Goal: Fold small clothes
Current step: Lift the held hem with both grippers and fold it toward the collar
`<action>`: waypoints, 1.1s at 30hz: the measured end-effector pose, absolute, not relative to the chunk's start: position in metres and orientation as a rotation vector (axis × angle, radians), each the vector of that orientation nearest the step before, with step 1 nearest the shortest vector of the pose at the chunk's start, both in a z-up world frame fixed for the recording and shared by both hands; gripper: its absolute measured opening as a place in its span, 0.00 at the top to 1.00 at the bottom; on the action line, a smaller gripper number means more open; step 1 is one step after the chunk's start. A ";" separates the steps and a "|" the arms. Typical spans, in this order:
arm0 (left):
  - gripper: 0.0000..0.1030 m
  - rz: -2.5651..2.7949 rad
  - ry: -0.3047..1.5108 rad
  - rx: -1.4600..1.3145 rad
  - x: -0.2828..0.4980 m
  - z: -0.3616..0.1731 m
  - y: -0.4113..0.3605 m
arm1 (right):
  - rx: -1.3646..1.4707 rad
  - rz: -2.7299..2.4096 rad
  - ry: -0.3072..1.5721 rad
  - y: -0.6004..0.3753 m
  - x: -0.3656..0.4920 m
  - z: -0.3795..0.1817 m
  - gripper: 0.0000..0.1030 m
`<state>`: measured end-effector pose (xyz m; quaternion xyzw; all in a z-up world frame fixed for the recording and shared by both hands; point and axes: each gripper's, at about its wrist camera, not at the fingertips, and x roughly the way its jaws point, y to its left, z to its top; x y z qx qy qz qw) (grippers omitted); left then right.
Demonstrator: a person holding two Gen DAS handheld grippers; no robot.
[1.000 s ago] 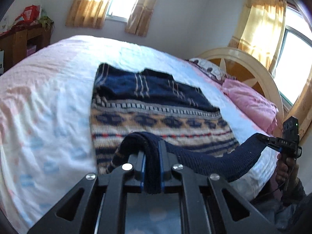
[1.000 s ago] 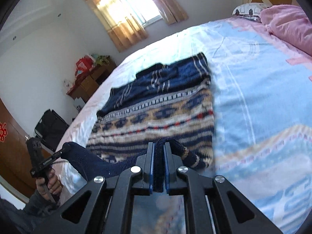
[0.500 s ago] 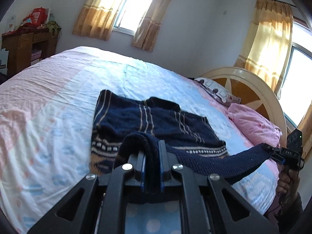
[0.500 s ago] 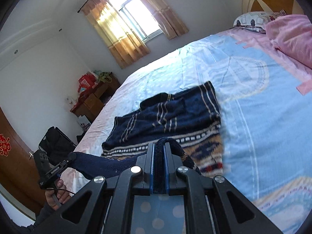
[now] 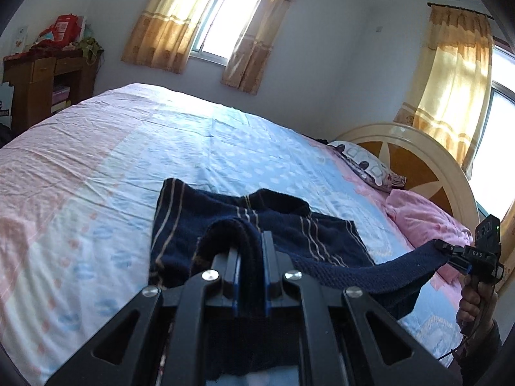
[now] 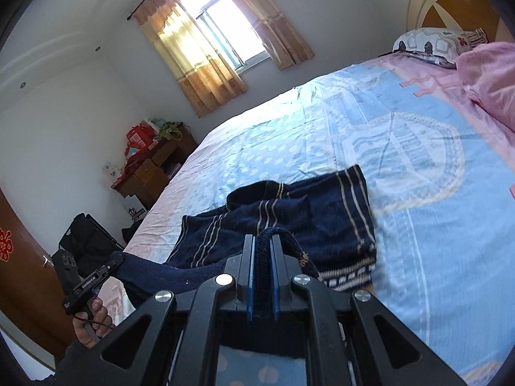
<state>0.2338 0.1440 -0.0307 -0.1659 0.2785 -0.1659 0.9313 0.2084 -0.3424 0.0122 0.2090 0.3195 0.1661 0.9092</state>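
A small navy knit sweater [image 5: 257, 234] with beige stripes and a patterned lower half lies on the bed. Its ribbed bottom hem [image 5: 370, 276] is lifted and stretched between both grippers. My left gripper [image 5: 250, 247] is shut on one end of the hem. In the left wrist view the right gripper [image 5: 450, 252] clamps the other end at the far right. My right gripper [image 6: 263, 251] is shut on the hem in its own view, and the left gripper [image 6: 114, 262] shows at lower left with a hand [image 6: 93, 318] on its handle. The sweater [image 6: 289, 215] body trails on the sheet beyond the fingers.
The bed [image 5: 96, 167] has a pink and light blue sheet. A pink blanket [image 5: 425, 218] and a patterned pillow [image 5: 367, 167] lie by the headboard [image 5: 418, 160]. A wooden cabinet [image 5: 48, 80] stands at the far left. Curtained windows [image 5: 225, 22] are behind.
Both grippers have risen and carried the hem forward over the sweater. The patterned lower half is now mostly covered, and only the navy upper part shows beyond the fingers.
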 end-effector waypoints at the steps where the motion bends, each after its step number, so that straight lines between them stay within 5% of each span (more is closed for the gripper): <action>1: 0.89 -0.338 0.574 -0.342 0.241 -0.031 0.144 | 0.432 0.342 0.663 -0.342 0.215 0.012 0.93; 26: 0.91 -0.269 0.761 -0.369 0.401 -0.078 0.143 | 0.591 0.296 0.960 -0.359 0.418 -0.070 0.93; 33: 0.83 -0.221 0.912 -0.526 0.436 -0.113 0.155 | 0.796 0.200 0.929 -0.393 0.463 -0.102 0.92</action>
